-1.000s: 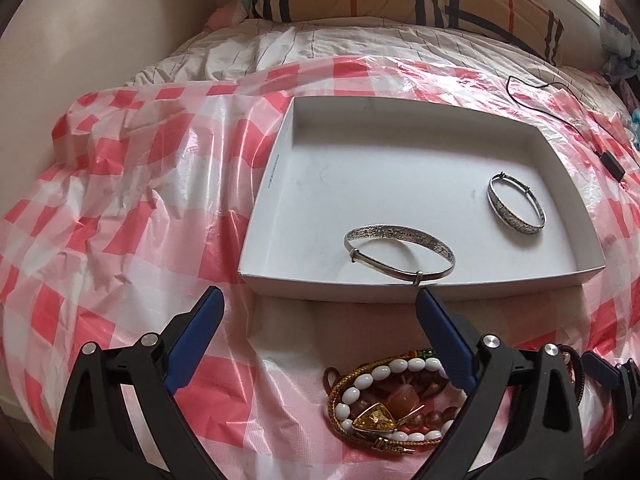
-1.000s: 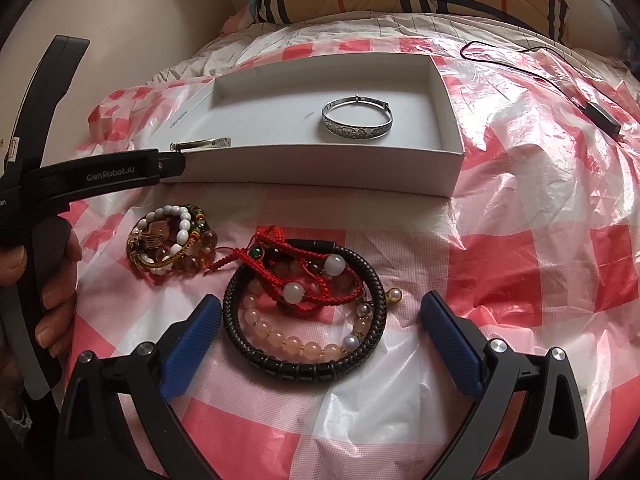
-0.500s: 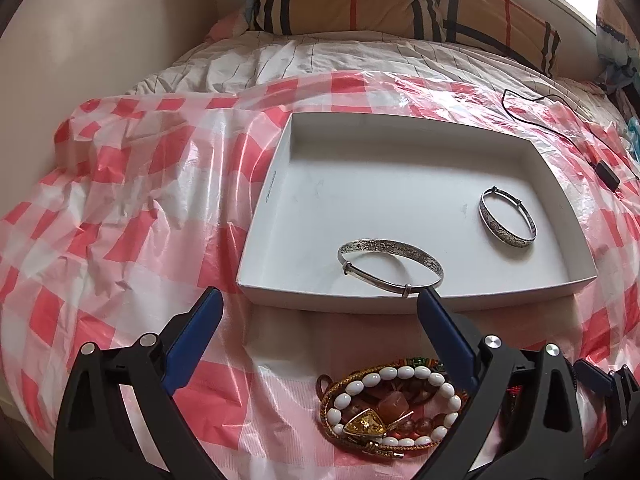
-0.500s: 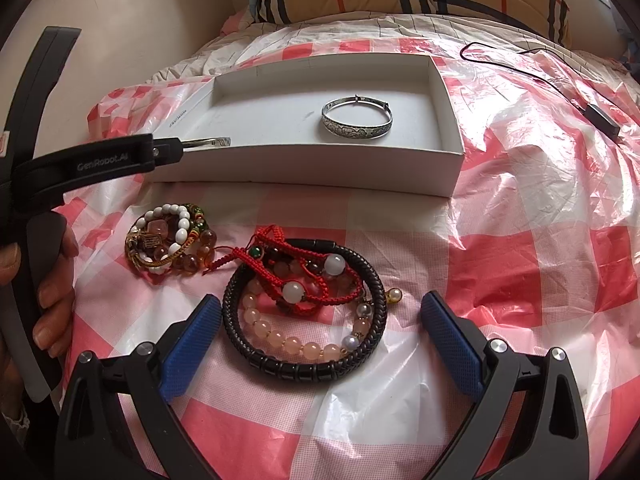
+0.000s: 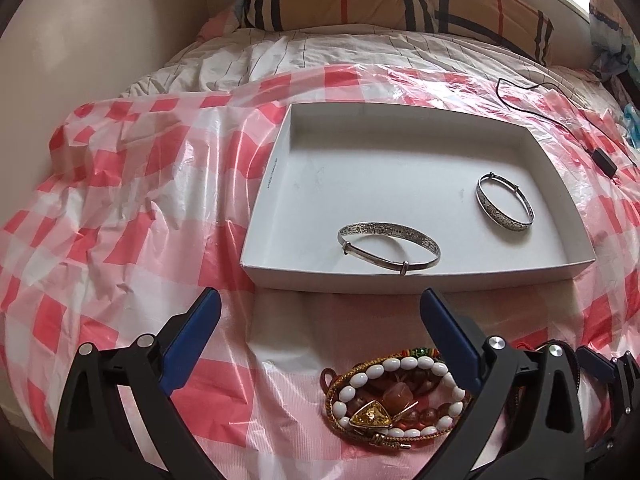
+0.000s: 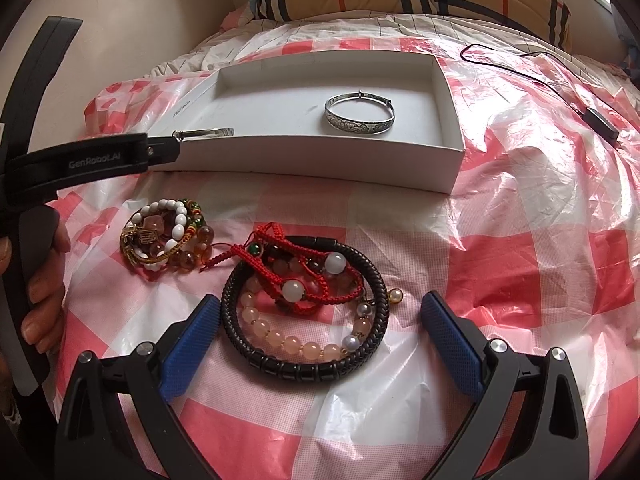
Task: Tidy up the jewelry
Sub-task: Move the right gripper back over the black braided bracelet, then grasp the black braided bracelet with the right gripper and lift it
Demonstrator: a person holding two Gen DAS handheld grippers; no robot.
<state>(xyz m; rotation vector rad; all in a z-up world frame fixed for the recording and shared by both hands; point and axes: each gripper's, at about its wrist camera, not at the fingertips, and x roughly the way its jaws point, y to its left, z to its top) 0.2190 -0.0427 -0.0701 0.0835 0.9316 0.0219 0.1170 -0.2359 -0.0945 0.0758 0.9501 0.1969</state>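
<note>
Silver bangles [image 5: 389, 248] flat in white box [image 5: 280, 160]

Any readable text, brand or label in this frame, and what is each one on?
"GenRobot.AI": white lettering on the black arm of the left tongs, seen from the right wrist view.
Small dark print along the left rim of the white box: too small to read in either view.
Nothing else carries text.

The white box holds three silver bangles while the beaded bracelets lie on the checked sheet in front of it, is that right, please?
Not quite: the white box holds two silver bangles, one near its front wall and one toward its right, as the left wrist view shows. The beaded bracelets do lie on the checked sheet in front.
</note>
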